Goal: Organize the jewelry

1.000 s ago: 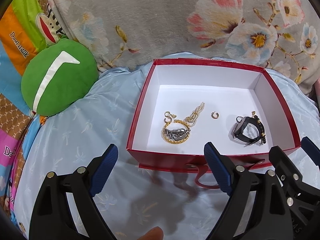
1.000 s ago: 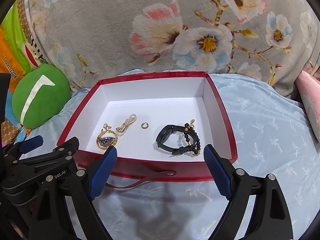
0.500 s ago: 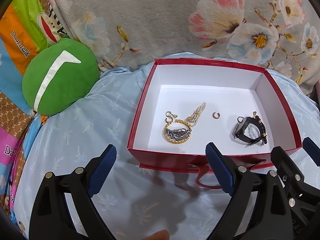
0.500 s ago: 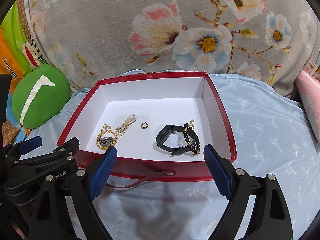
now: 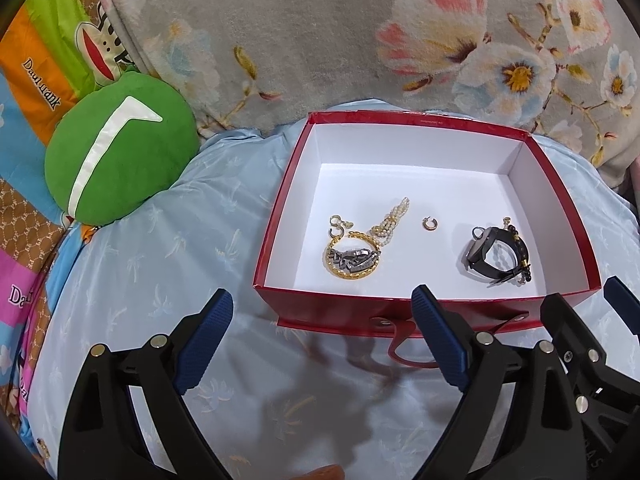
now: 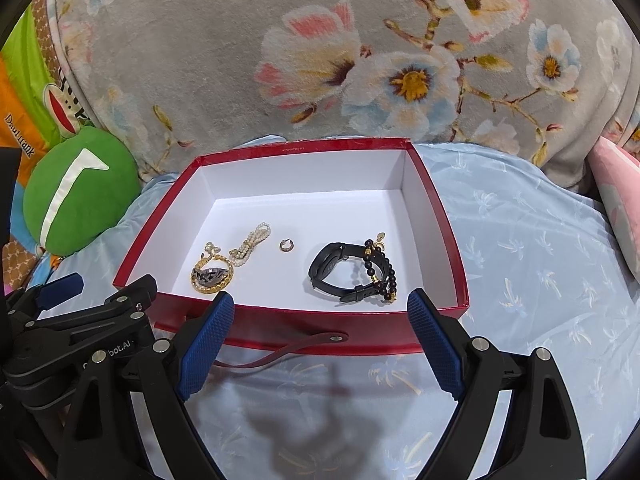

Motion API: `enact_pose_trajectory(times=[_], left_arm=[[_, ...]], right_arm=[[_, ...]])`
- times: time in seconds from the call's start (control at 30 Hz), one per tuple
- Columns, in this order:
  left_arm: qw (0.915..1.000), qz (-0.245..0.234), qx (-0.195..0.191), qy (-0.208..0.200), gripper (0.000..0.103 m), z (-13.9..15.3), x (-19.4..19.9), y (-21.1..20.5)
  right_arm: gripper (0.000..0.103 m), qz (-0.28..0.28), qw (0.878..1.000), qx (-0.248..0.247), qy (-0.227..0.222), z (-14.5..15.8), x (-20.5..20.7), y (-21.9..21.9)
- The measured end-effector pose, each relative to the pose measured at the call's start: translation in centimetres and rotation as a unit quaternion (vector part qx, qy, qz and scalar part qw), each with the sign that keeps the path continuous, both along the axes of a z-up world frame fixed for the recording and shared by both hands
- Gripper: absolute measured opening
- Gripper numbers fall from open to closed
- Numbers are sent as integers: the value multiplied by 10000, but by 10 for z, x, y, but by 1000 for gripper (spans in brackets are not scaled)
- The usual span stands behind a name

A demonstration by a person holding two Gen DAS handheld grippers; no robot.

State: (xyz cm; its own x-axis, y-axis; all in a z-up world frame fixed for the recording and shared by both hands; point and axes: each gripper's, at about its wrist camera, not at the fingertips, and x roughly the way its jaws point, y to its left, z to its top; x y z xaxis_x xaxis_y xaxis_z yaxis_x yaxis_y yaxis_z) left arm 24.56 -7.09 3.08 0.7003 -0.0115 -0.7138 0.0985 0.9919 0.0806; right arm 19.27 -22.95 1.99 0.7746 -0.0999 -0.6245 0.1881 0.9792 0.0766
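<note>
Both tools gape, holding nothing. Left tool [image 5: 320,338], right tool [image 6: 320,330]: red box [image 6: 320,330] just ahead, watch [image 6: 340,270] and gold bangle [image 5: 352,258] inside. Green cushion [image 5: 120,156] far left; sheet [image 5: 40,84] reads "Daul".

Setting: home bedroom; pale blue palm-print bedsheet [image 5: 168,264] covers the bed; grey fleece blanket with pink and white flowers [image 6: 320,60] behind; round green plush cushion [image 5: 116,160]; cartoon-monkey patchwork quilt [image 5: 48,80] at left.
</note>
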Motion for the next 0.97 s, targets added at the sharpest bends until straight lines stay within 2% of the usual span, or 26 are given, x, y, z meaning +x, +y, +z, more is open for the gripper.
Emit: enact_pose_trajectory(times=[0.97], left_arm=[[9999,7,88,142,88,-8,-4,-2]], right_arm=[[86,-78,9998,69,179,-9,-6,1]])
